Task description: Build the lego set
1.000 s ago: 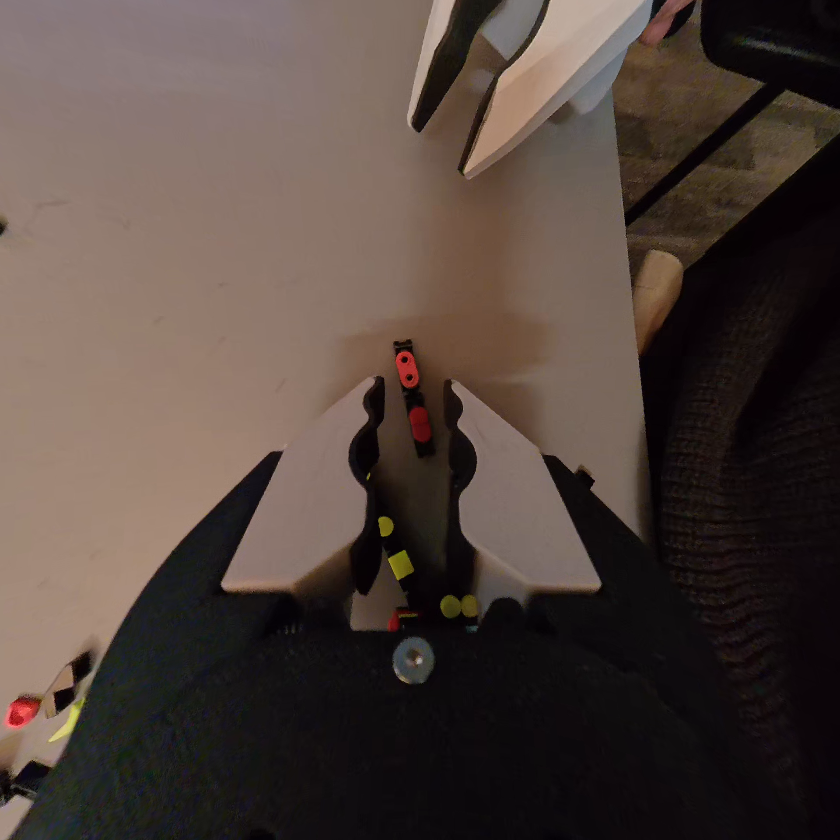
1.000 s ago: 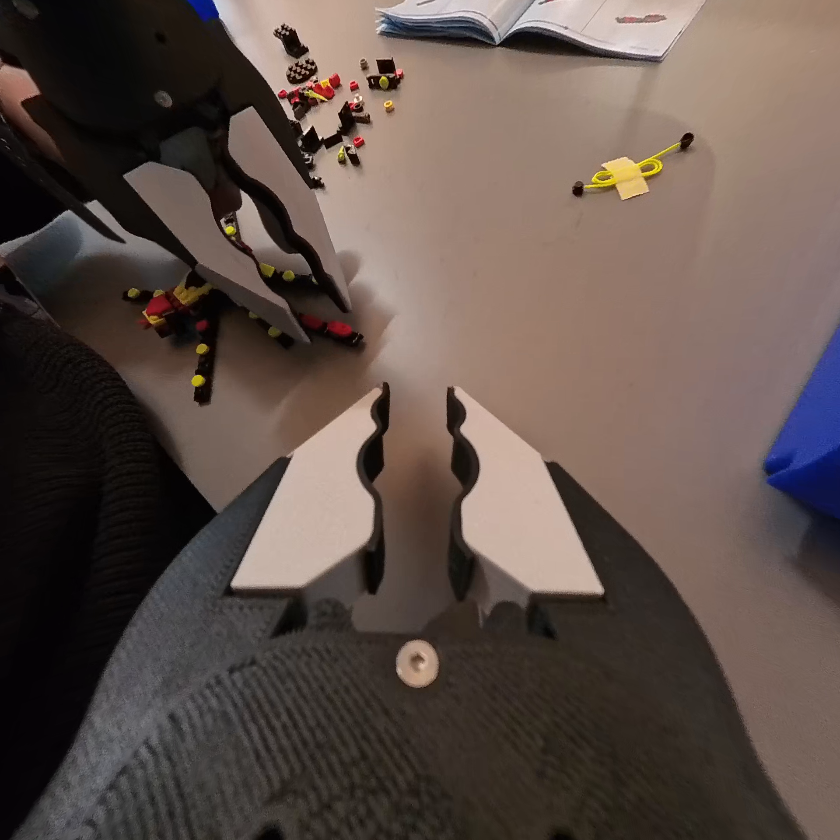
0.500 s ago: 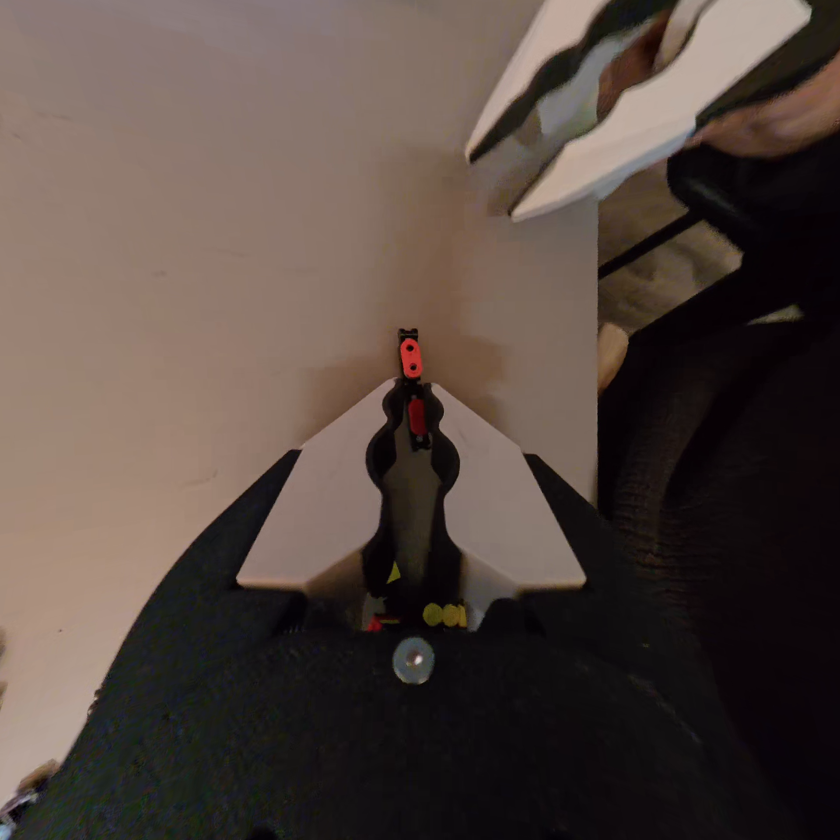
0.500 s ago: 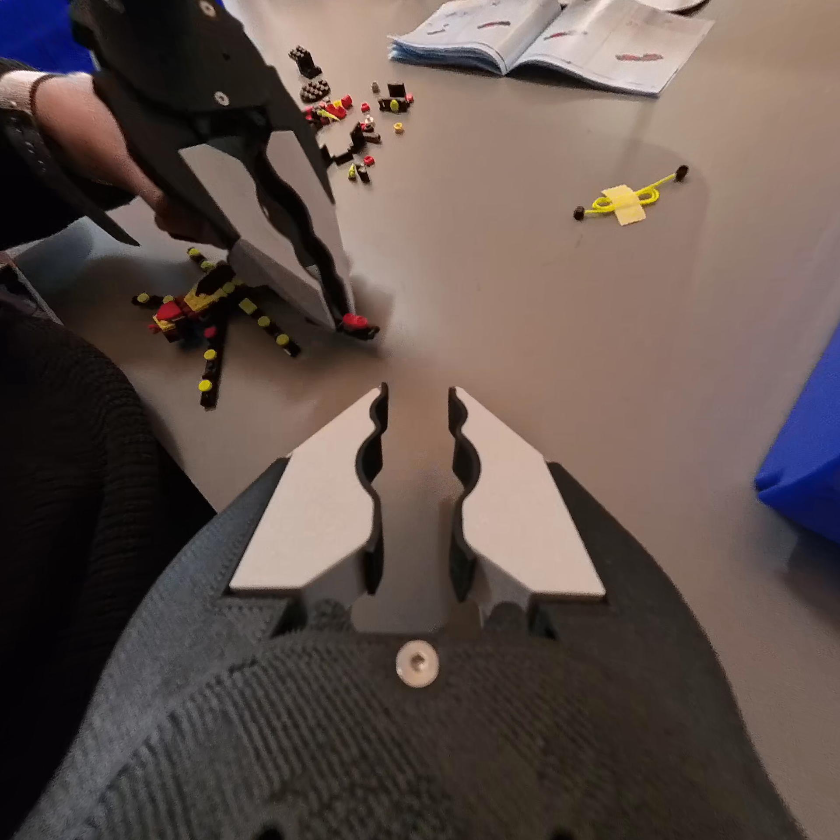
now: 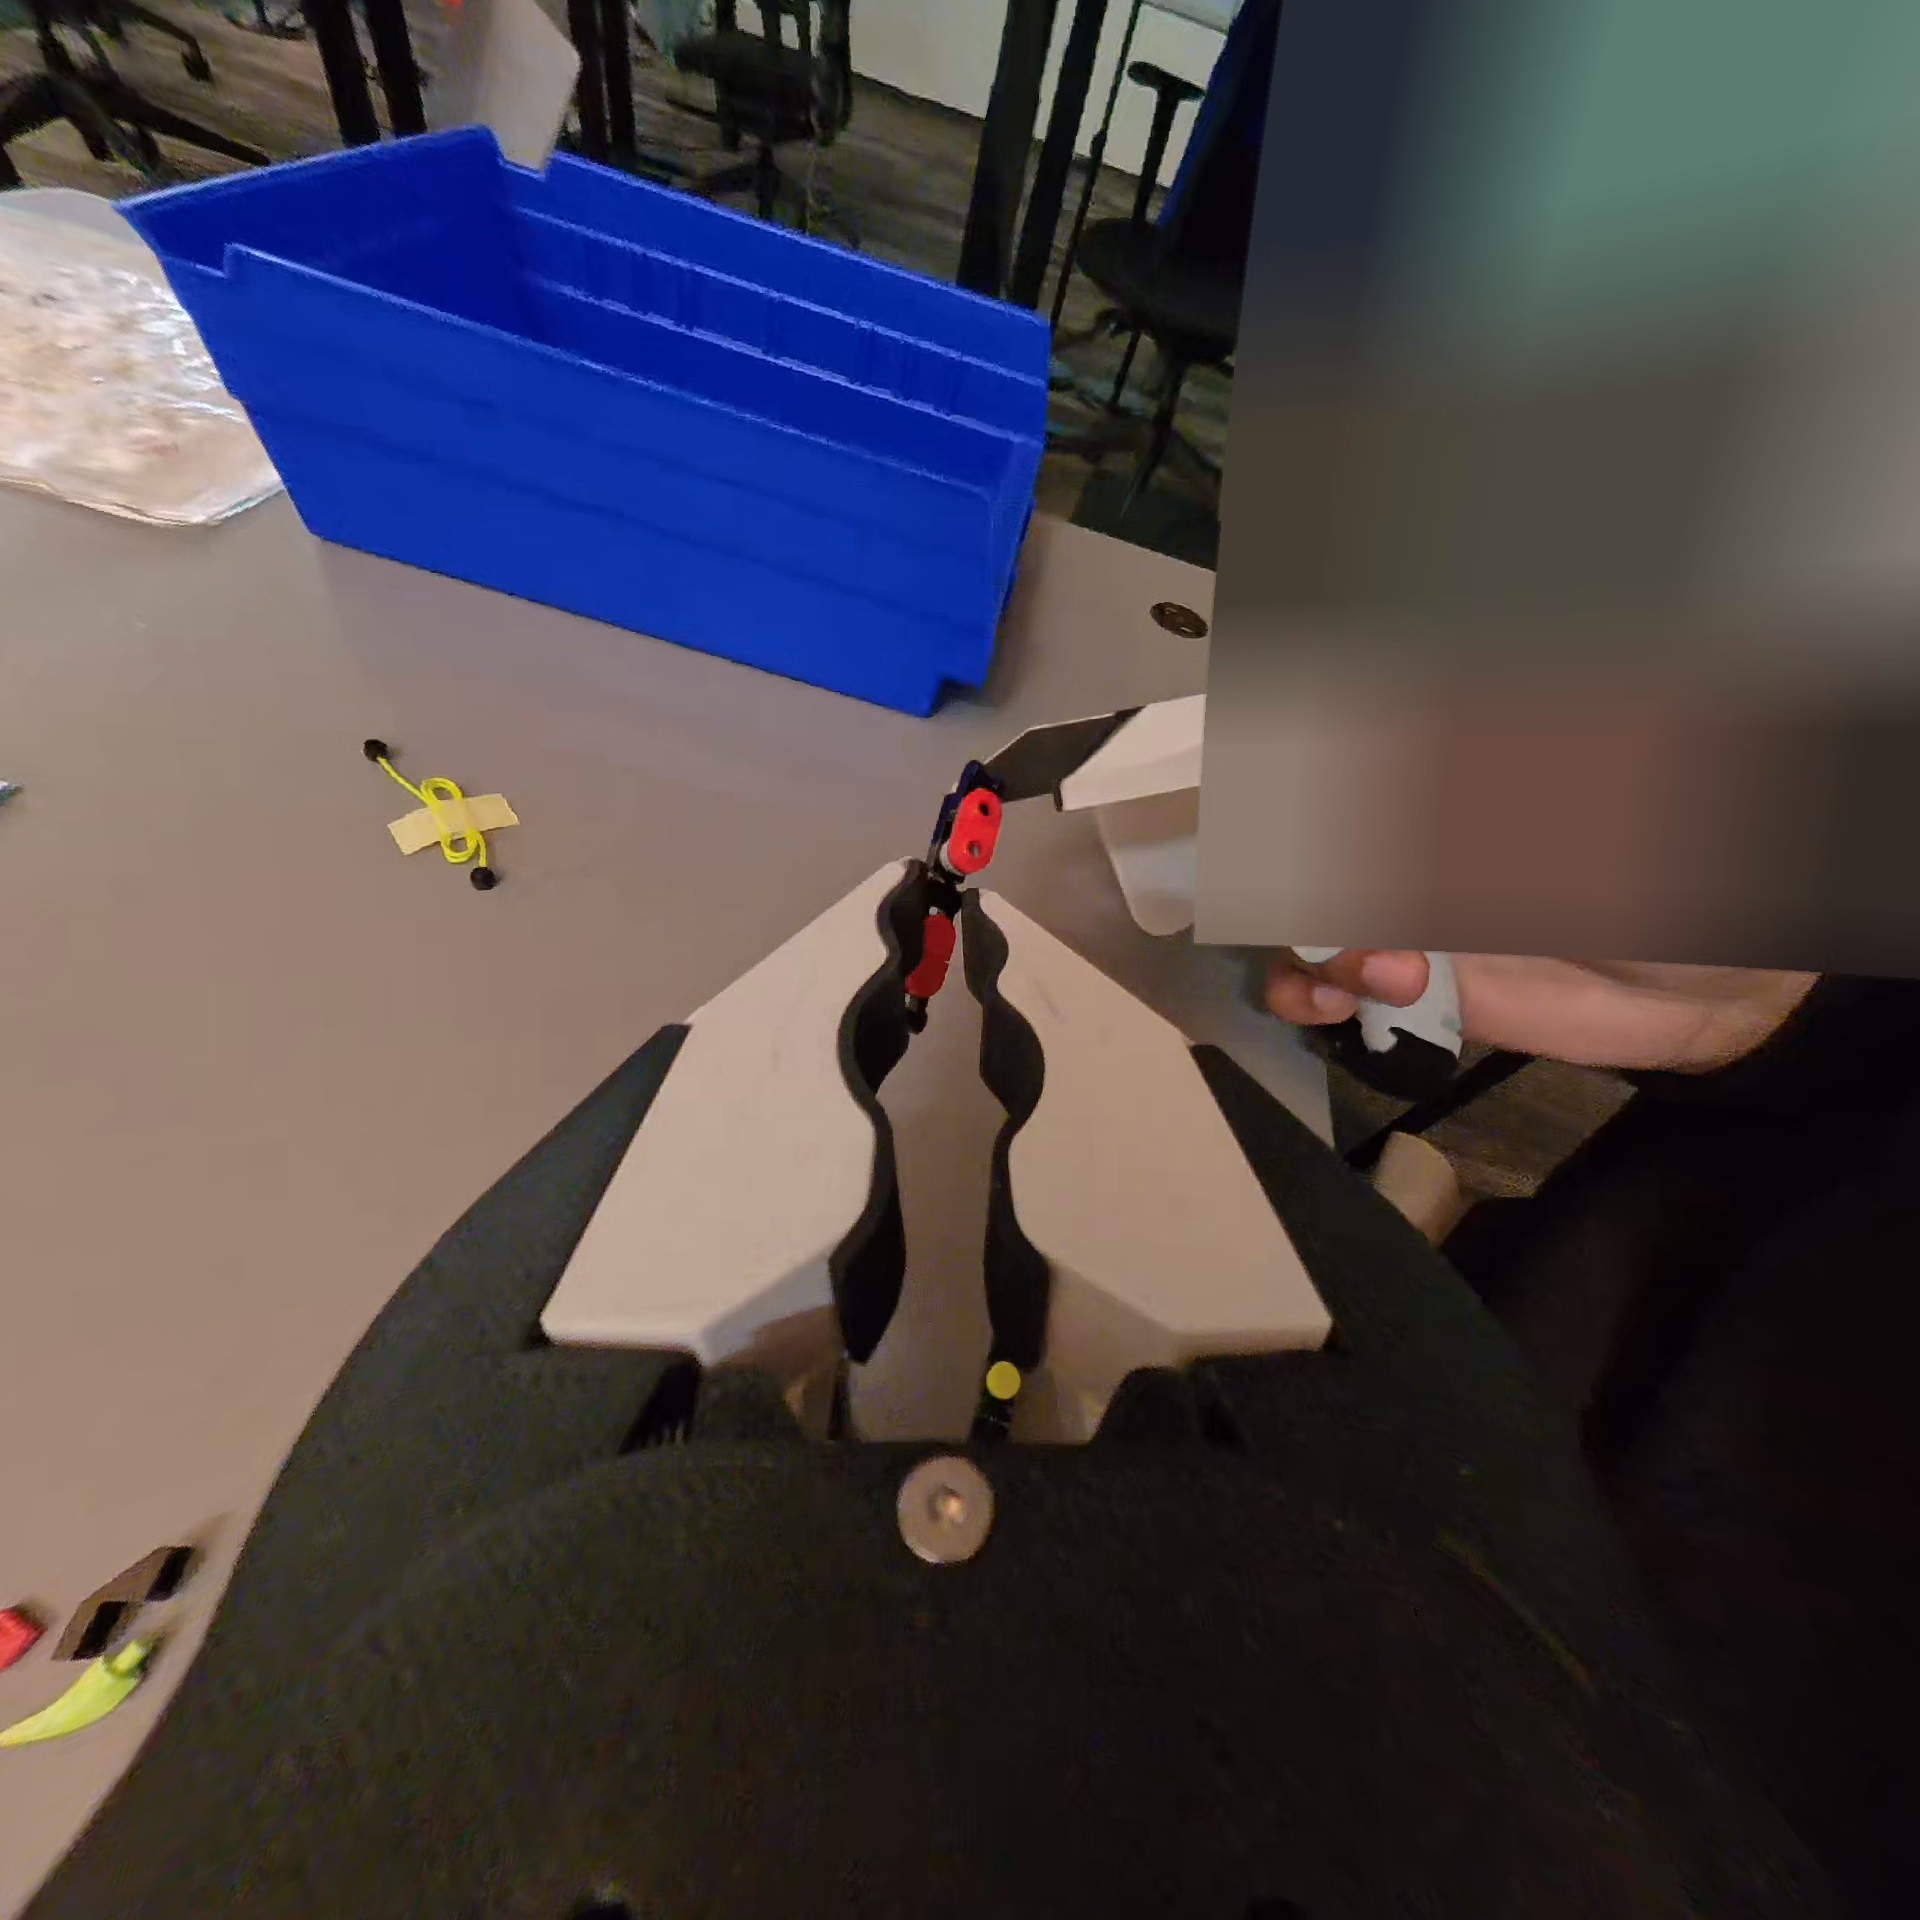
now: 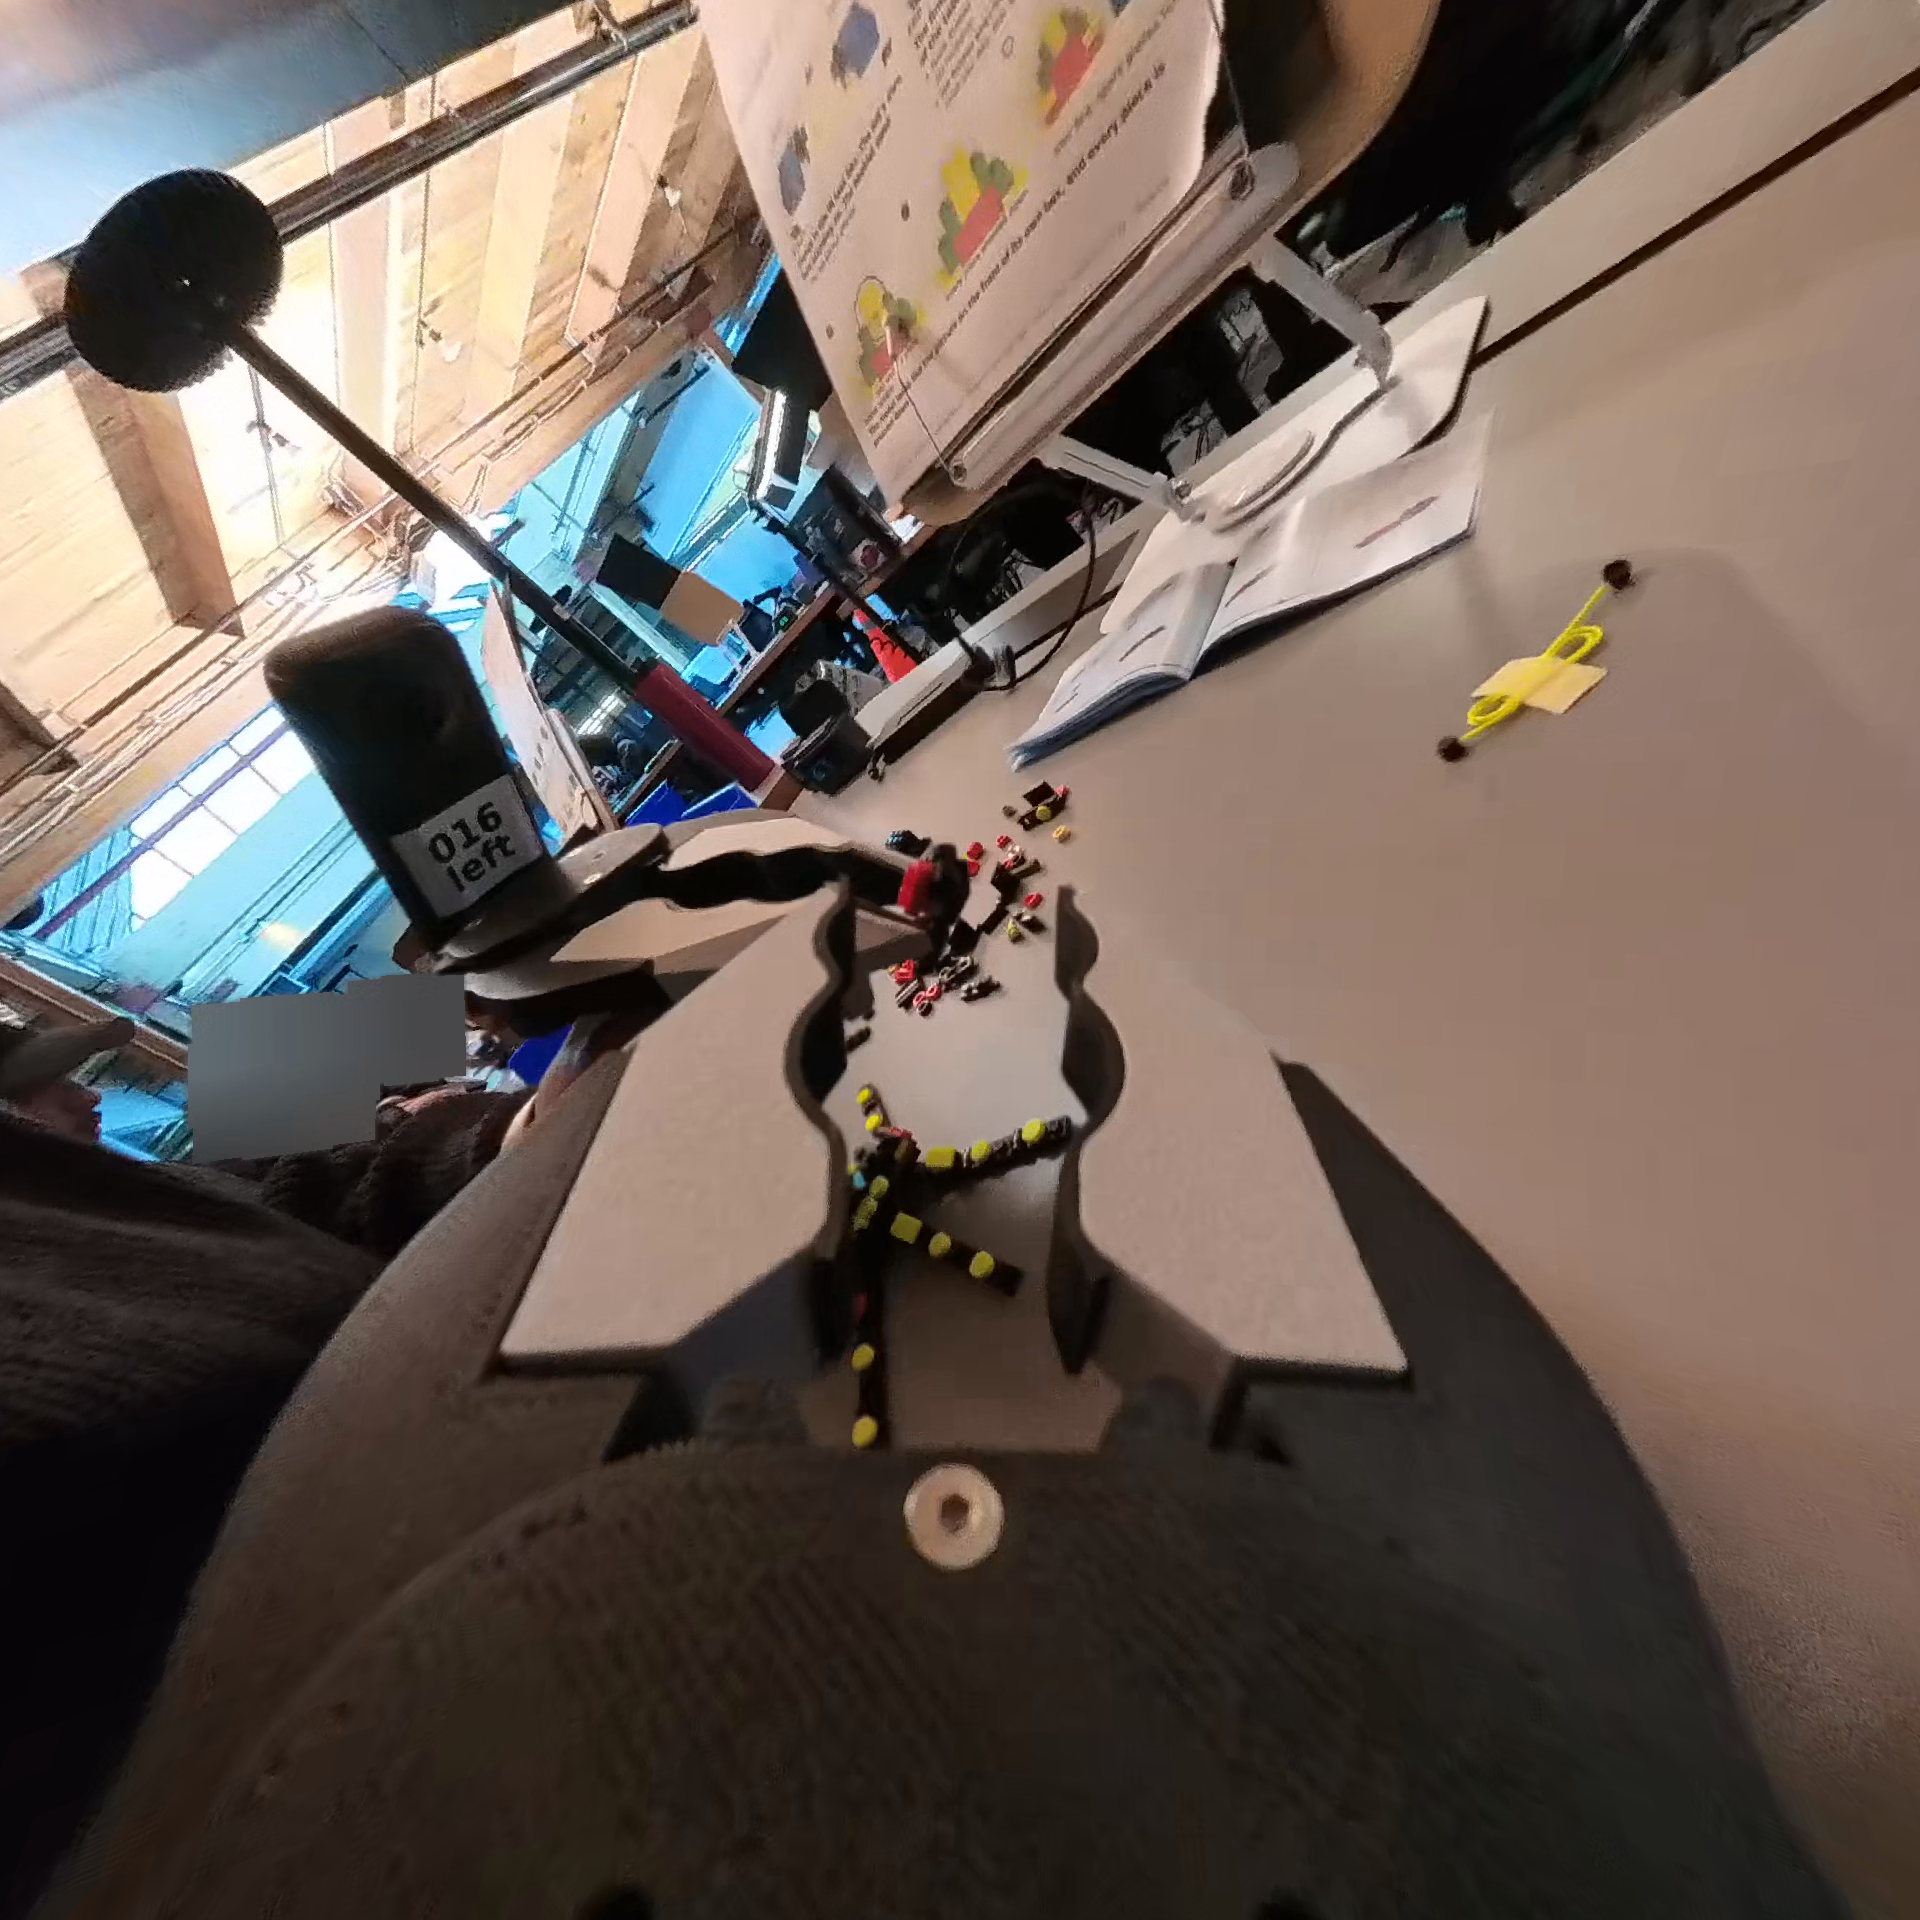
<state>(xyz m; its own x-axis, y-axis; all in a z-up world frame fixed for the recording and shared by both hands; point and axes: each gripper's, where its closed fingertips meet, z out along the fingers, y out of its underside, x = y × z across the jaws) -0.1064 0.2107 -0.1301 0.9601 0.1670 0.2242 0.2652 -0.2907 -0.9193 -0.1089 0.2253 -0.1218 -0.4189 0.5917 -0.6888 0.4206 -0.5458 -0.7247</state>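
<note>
**Red-and-black lego strip pinched in your left claw**

Red-and-black lego strip (image 5: pixel 948 914) sits clamped at the tips of your left gripper (image 5: pixel 940 899), lifted off the grey table (image 5: pixel 312 1039). Your right gripper (image 6: pixel 951 920) is spread wide with nothing in it, hanging over the spidery lego build (image 6: pixel 914 1195). Loose pieces (image 6: pixel 997 914) lie just beyond.

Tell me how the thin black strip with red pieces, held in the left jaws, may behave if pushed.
The thin black strip with red pieces looks jointed, so it may bend. Only its lower part is gripped, so the top may swing. It seems light.
</note>
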